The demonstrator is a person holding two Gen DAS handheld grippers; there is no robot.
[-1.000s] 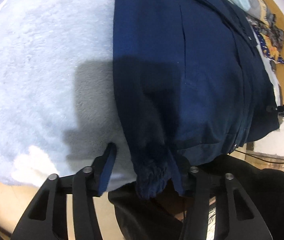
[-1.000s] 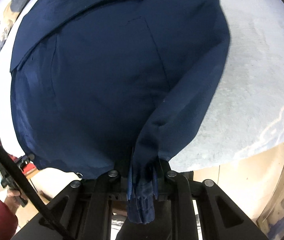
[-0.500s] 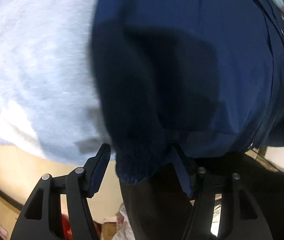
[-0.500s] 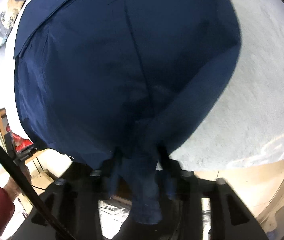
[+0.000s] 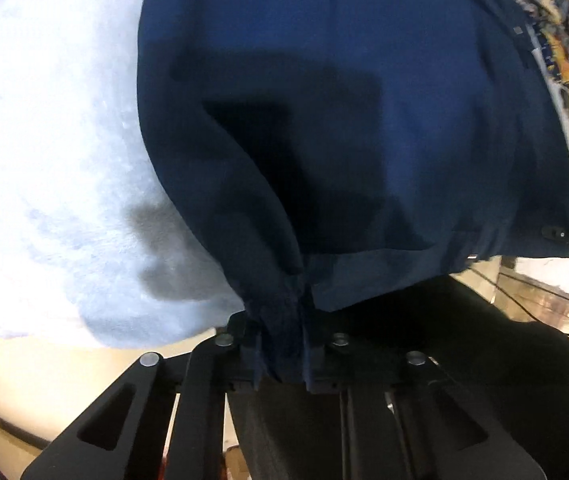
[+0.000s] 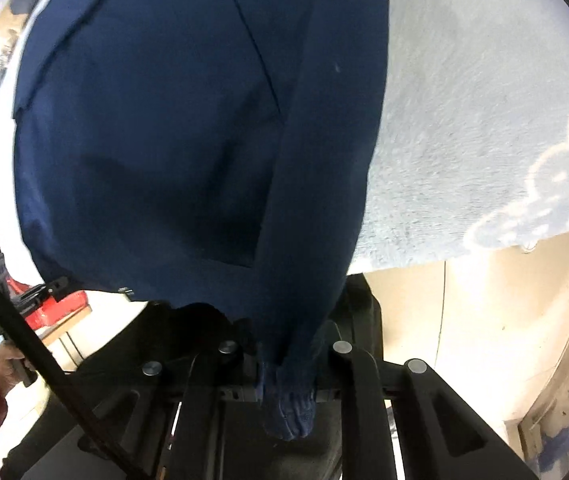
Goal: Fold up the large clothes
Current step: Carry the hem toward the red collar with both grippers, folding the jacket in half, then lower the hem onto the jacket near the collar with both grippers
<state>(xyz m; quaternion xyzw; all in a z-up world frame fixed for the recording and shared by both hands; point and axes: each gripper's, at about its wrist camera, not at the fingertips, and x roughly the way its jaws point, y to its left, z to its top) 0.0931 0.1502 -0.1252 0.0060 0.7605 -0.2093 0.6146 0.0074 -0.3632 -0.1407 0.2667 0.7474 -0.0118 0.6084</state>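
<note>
Two ribbed cuffs of a navy jacket hung over the near edge of the bed, one in each gripper. Its smooth woven body lay spread flat on a pale blue fleecy blanket, sleeves running down its two sides. The left gripper was closing, its jaws pinching the left cuff; the right gripper was closing too, the right cuff bunched between its jaws and poking out below. A white rabbit outline marked the blanket's near right corner
</note>
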